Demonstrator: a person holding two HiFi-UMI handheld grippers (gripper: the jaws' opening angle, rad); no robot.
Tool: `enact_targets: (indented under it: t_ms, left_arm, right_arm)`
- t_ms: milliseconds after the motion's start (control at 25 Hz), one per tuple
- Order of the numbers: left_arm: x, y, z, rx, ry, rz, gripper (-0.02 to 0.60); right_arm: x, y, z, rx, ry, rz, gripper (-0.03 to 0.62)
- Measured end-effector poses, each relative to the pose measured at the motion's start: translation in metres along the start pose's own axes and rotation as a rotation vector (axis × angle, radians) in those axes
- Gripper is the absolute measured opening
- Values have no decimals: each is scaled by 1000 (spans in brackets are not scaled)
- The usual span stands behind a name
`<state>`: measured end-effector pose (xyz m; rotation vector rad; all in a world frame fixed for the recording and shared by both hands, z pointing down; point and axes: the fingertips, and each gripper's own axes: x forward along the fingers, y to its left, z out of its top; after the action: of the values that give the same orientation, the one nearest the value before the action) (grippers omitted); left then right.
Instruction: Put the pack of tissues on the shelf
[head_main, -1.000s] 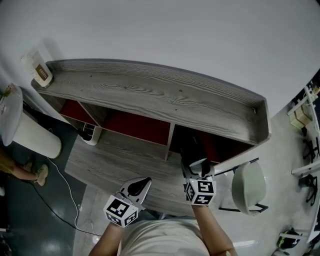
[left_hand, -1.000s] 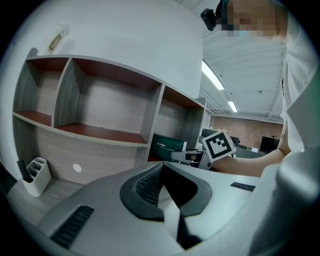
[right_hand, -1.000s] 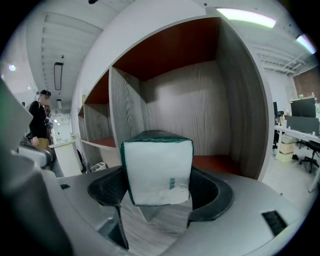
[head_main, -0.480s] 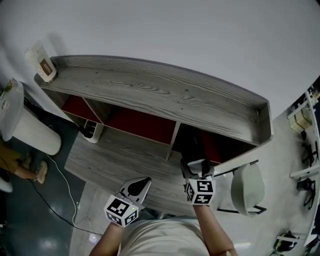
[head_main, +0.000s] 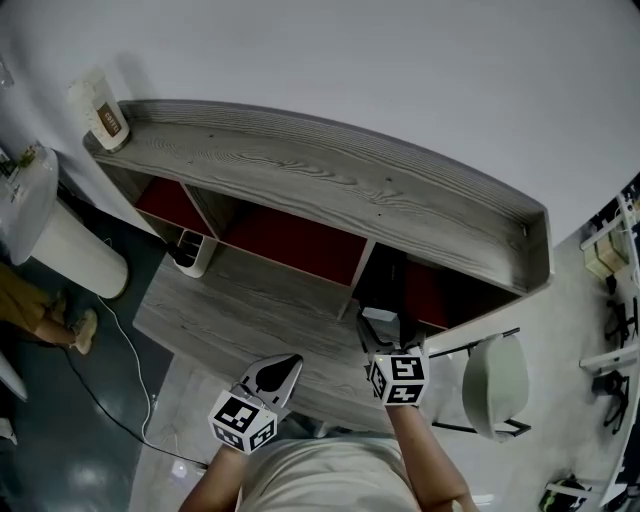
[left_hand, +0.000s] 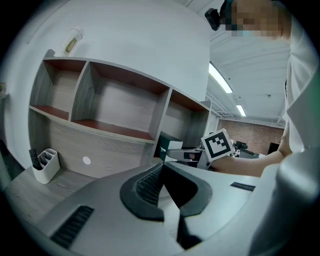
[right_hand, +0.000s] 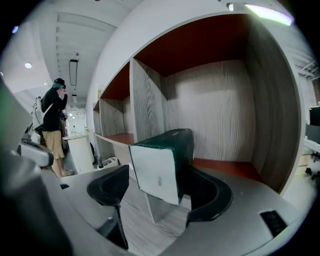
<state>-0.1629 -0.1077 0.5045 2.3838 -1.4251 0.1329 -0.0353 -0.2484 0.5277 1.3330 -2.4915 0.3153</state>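
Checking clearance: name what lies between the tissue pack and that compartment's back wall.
Only bare red shelf floor, from tissue pack to back wall; the right gripper view shows it.

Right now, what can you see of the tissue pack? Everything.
The pack of tissues is a soft, box-shaped block with a dark green wrapper on its top and long sides and a plain white end face with a small mark turned toward the camera. It sits clamped between the jaws of the right gripper, rolled slightly to one side, held off the desk. Its far end points into the shelf's right-hand compartment. Only the jaws visibly touch it.
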Motion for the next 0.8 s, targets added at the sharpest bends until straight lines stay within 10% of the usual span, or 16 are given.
enact_targets:
  t_ms: [800]
  left_arm:
    - [29, -24, 8, 16, -7, -77, 15]
  right_arm:
    - [-40, -8, 21, 97, -87, 92, 365]
